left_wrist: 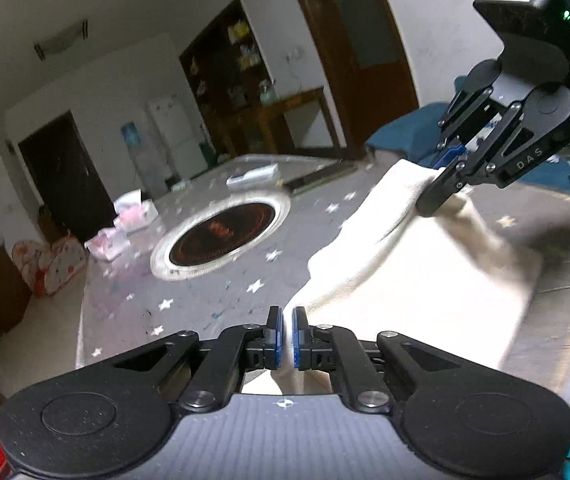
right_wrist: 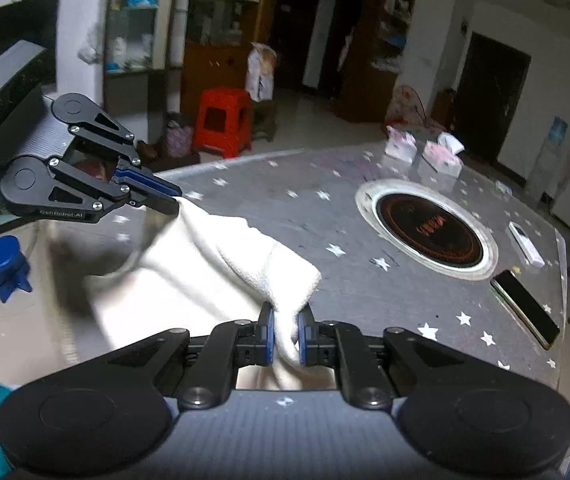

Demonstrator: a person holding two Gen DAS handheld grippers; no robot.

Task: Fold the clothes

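Note:
A white fleece garment (left_wrist: 413, 280) is held stretched above a grey star-patterned table (left_wrist: 189, 304). My left gripper (left_wrist: 288, 338) is shut on one edge of the garment; it also shows in the right wrist view (right_wrist: 173, 200), pinching the cloth's far corner. My right gripper (right_wrist: 285, 338) is shut on a bunched fold of the garment (right_wrist: 213, 264); it appears in the left wrist view (left_wrist: 435, 196) at the upper right, gripping the opposite end. The cloth hangs between the two grippers, its lower part blurred.
A round inset hotplate (right_wrist: 429, 230) sits in the table. A phone (right_wrist: 525, 308), a white remote (right_wrist: 525, 244) and tissue packs (right_wrist: 441, 152) lie on the table. A red stool (right_wrist: 223, 120) and a blue object (right_wrist: 5, 264) are on the floor.

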